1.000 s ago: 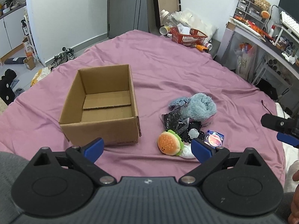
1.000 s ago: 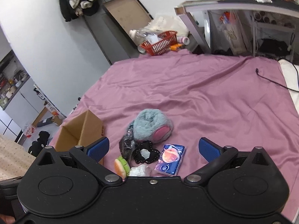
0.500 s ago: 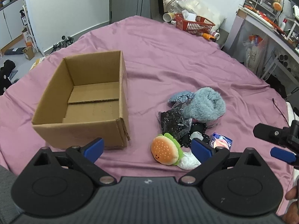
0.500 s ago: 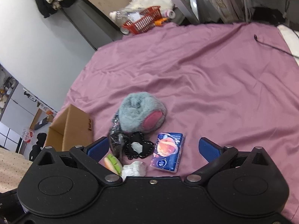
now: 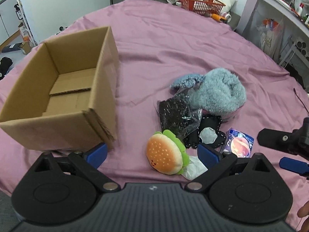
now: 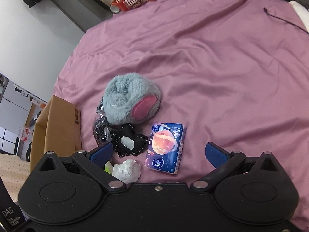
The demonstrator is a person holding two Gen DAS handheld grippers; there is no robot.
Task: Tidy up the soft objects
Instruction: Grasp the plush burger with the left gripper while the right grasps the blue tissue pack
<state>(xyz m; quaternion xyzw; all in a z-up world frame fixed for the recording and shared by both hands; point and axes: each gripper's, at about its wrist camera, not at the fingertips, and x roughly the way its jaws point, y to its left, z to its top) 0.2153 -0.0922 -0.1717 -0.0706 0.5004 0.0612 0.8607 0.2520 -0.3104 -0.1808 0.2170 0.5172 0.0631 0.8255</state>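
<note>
A pile of soft things lies on the purple bedsheet (image 5: 173, 58): a burger plush (image 5: 164, 157), a fluffy blue-grey plush (image 5: 220, 91) with a pink patch (image 6: 143, 109), a black sparkly bag (image 5: 176, 116), a black stitched pouch (image 6: 129, 143), a crumpled white tissue (image 6: 126, 170) and a blue tissue pack (image 6: 166, 147). An empty open cardboard box (image 5: 58, 89) stands left of the pile. My left gripper (image 5: 152, 152) is open, just before the burger plush. My right gripper (image 6: 159, 152) is open above the tissue pack, and it also shows in the left wrist view (image 5: 285, 150).
A red basket (image 5: 200, 4) with bottles and clutter sits past the bed's far edge. A desk and shelves (image 5: 280, 19) stand at the right. A black cable (image 6: 283, 19) lies on the sheet's far right. The floor with shoes is to the left.
Both grippers have moved forward and down toward the pile; the box and soft things appear larger and closer. Both stay open and hold nothing.
</note>
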